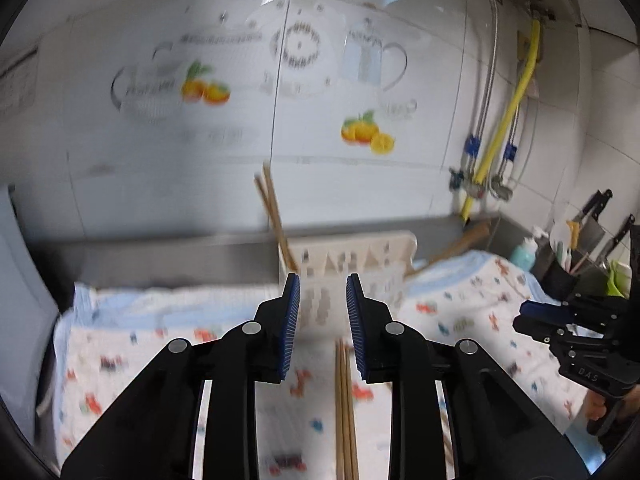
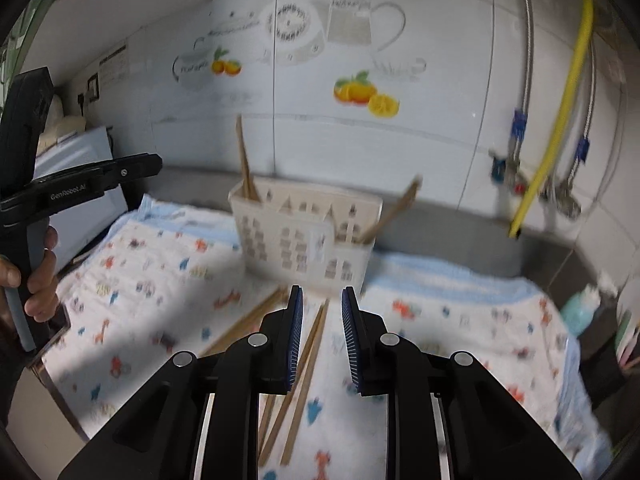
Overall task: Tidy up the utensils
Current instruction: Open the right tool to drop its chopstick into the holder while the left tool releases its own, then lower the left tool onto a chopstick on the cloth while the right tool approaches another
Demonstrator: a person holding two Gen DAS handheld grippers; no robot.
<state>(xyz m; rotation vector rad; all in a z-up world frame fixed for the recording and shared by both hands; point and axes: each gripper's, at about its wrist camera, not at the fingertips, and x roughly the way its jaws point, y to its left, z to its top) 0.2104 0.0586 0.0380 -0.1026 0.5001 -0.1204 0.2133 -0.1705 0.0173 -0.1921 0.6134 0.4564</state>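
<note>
Left wrist view: my left gripper (image 1: 322, 316) has its jaws parted with nothing between the pads, released, hanging over the patterned cloth (image 1: 120, 344). Loose chopsticks (image 1: 345, 408) lie on the cloth under and just right of the gap, not touched by either pad. Beyond the fingertips stands the white utensil holder (image 1: 360, 264) with house-shaped cutouts, on the cloth against the steel backsplash. Two chopsticks in the holder (image 1: 274, 216) stand tilted in its left end. My right gripper (image 1: 560, 320) shows at the right edge, side on; I cannot tell its jaws from here. View is blurred.

Right wrist view: my right gripper (image 2: 321, 320) also has jaws apart, released, empty. Several loose chopsticks (image 2: 308, 360) lie on the cloth (image 2: 460, 340) below it, fanned out, one pair running up between the pads without contact. The holder (image 2: 304, 236) is straight ahead, near; chopsticks (image 2: 245, 160) stick up at its left end, a wooden piece (image 2: 394, 208) leans out its right end. My left gripper (image 2: 80, 184), in my hand (image 2: 38, 276), is at the left edge
</note>
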